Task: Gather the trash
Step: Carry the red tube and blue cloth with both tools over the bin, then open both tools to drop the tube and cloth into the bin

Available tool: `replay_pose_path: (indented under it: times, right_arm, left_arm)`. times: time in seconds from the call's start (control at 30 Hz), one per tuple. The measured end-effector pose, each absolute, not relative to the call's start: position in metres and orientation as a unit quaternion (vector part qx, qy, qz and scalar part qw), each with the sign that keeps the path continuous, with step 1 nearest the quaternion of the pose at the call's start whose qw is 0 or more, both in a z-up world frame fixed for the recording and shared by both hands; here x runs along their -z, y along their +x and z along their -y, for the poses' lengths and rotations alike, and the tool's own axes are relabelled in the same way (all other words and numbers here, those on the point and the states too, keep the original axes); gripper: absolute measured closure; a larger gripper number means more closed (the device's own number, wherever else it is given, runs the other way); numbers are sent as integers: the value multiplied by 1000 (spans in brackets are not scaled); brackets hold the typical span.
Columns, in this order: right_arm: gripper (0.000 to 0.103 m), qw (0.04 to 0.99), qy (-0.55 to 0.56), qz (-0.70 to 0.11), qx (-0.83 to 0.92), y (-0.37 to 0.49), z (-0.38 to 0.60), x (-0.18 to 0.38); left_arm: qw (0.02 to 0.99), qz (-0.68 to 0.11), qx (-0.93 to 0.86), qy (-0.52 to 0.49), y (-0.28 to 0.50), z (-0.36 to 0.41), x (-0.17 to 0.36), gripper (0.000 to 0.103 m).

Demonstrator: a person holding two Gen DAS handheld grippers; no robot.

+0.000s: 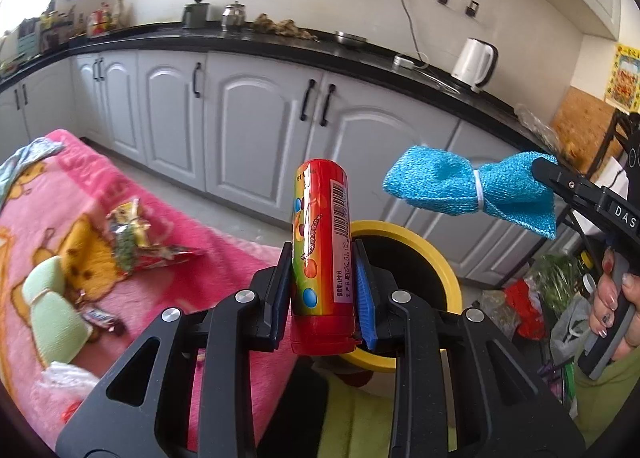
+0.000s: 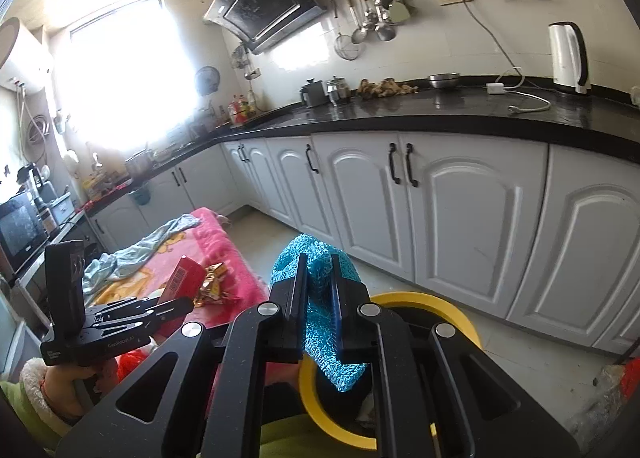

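The left gripper (image 1: 324,286) is clamped on a red candy tube (image 1: 322,250), which stands upright between the pads; the pads hide part of the tube's lower sides, and its base sits in front of the yellow bin rim. The small print on its label is too fine to read. The right gripper (image 2: 320,298) is pinched tight on a blue mesh cloth (image 2: 320,298) tied at the middle with a white band (image 1: 479,186); in the right wrist view the cloth bulges above and below the jaws, and the pinched part is hidden. In the left wrist view the right gripper shows only at its tip, with the rest cut off by the edge, and a hand (image 1: 612,298) wraps its handle.

Both held items hang over or near the yellow-rimmed bin (image 1: 440,258). Its inside is dark and mostly masked by the grippers, so its contents cannot be made out.

On the pink blanket (image 1: 60,218) lie a crumpled snack wrapper (image 1: 136,234), a green cloth bundle (image 1: 52,310) and a small dark candy wrapper (image 1: 102,318), its print blurred. A white crumpled item at the lower left edge is cut off. The bags (image 1: 528,298) on the floor at right are cluttered and unclear.
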State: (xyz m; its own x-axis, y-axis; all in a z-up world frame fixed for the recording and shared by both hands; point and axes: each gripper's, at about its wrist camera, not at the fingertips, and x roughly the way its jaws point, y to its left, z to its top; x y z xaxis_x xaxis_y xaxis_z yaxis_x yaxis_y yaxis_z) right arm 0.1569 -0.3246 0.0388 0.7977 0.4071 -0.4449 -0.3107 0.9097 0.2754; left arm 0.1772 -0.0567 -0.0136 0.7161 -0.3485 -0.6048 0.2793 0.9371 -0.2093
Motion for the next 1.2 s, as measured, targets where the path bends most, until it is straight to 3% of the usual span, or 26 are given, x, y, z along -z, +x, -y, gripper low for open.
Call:
replay_pose_path:
  times: [0.93, 1.07, 1.1, 1.2]
  right_arm:
    - [93, 923, 130, -335, -134, 179, 364, 22]
    - [89, 918, 144, -347, -126, 185, 367, 31]
    - [87, 916, 148, -351, -125, 186, 368, 34]
    - [81, 912, 159, -358, -119, 188, 370, 39]
  left_arm:
    - [874, -422, 238, -25, 230, 148, 89, 81]
    - [875, -423, 235, -22, 233, 151, 94, 81]
    - [874, -425, 232, -21, 234, 152, 97, 78]
    - [873, -430, 229, -30, 235, 148, 102, 59]
